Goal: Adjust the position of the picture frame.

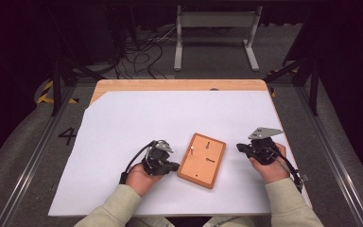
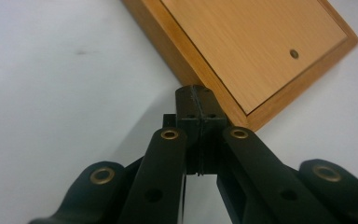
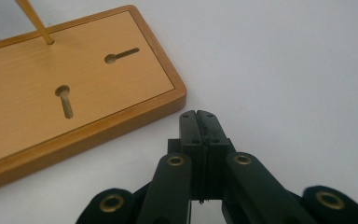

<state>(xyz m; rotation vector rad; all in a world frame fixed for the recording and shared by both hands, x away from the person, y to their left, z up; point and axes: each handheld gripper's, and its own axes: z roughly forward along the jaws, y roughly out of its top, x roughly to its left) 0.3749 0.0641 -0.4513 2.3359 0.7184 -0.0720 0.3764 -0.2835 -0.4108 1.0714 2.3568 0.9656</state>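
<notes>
We see the wooden board (image 1: 202, 160) flat on the white sheet (image 1: 123, 123), between both grippers. Left gripper (image 2: 198, 100) clenched empty at its edge; right gripper (image 3: 200, 122) clenched empty, just beside it.

A wooden board (image 1: 202, 160) lies on the white sheet (image 1: 137, 118) between the left gripper (image 1: 174, 166) and right gripper (image 1: 240, 147), with a thin upright peg (image 1: 190, 150) rising near its far left corner. Open sheet stretches beyond it toward the table's far edge.
</notes>
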